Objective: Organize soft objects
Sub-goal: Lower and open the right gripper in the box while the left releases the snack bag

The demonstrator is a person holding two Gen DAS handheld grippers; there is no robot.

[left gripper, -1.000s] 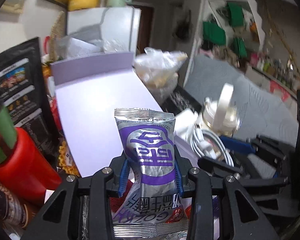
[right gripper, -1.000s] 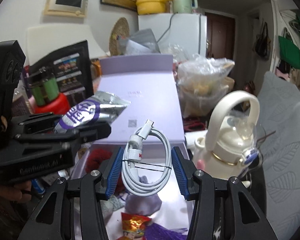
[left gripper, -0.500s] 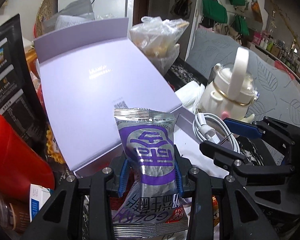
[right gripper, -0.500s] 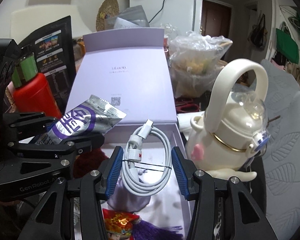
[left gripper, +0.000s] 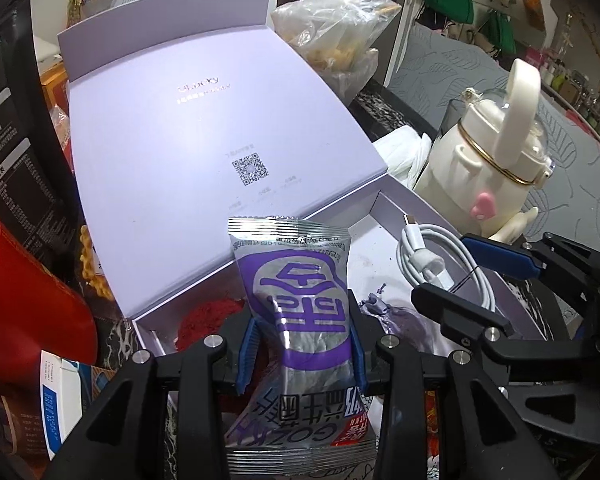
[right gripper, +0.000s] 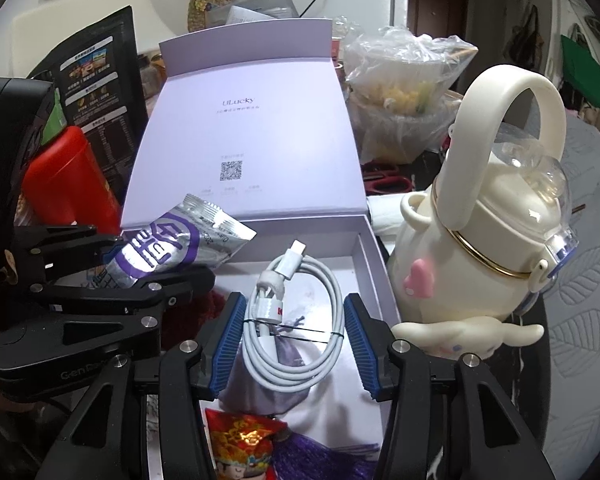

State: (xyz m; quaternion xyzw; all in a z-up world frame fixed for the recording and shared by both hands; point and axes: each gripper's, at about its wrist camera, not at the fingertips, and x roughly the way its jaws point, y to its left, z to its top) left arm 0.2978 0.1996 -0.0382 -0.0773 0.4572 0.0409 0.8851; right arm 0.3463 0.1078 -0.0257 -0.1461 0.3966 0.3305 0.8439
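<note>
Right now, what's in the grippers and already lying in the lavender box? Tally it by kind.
Held in grippers:
Silver-purple snack packet: 1
Coiled white cable: 1
Lying in the box:
Lavender pouch: 1
Red patterned sachet with purple tassel: 1
Red fuzzy item: 1
Total: 5

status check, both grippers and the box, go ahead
Left gripper shut on silver snack packet. Right gripper holds coiled white cable over open lavender box. Purple pouch lies below; cream kettle close right.
</note>
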